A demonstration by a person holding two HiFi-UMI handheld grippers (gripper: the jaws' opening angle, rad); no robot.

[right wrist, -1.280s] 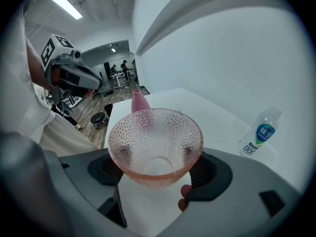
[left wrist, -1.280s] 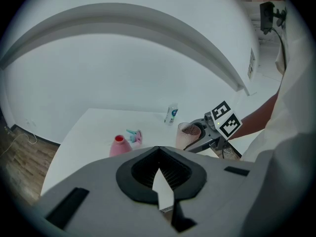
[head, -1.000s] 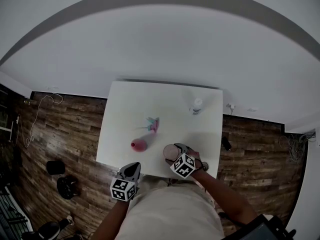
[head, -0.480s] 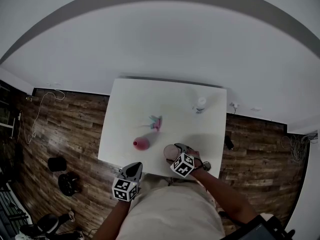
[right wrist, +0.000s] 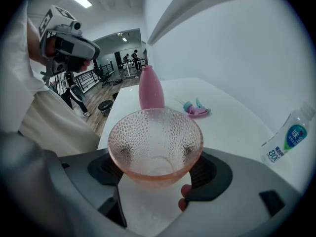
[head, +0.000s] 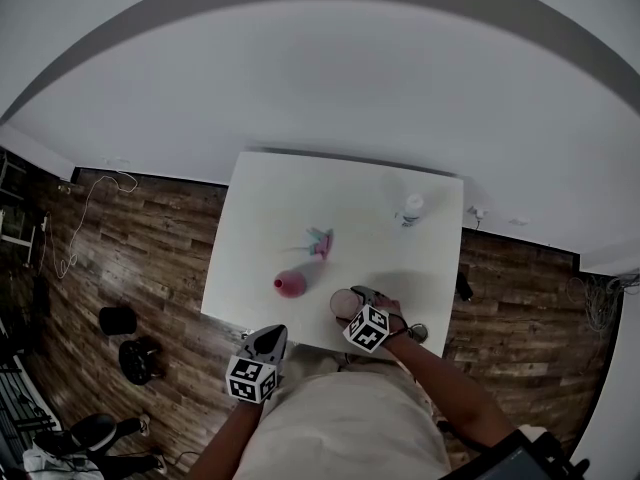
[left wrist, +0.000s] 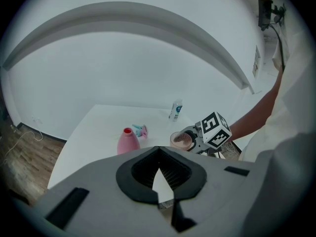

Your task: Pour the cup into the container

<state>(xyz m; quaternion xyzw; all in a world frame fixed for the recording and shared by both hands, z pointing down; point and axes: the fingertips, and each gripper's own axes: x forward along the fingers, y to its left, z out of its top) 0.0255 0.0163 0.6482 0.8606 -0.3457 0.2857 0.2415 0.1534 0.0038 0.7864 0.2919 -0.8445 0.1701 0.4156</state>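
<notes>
A pink dimpled glass cup [head: 344,303] stands upright in my right gripper [head: 352,302], near the front edge of the white table [head: 270,198]. In the right gripper view the cup [right wrist: 155,144] fills the space between the jaws, and my right gripper [right wrist: 158,169] is shut on it. I cannot tell what the cup holds. The pink bottle-shaped container [head: 290,285] stands open-topped just left of the cup. My left gripper [head: 266,341] hangs below the table's front edge, shut and empty. In its own view, the left gripper [left wrist: 158,151] points toward the container [left wrist: 128,142].
A pink and teal spray head [head: 320,241] lies on the table behind the container. A small clear water bottle [head: 410,208] stands near the far right corner. Wood flooring surrounds the table, and a white wall runs behind it.
The head view has drifted, so the table sits slightly lower and to the right in the frame. Both grippers keep their places relative to the table, and the cup stays held.
</notes>
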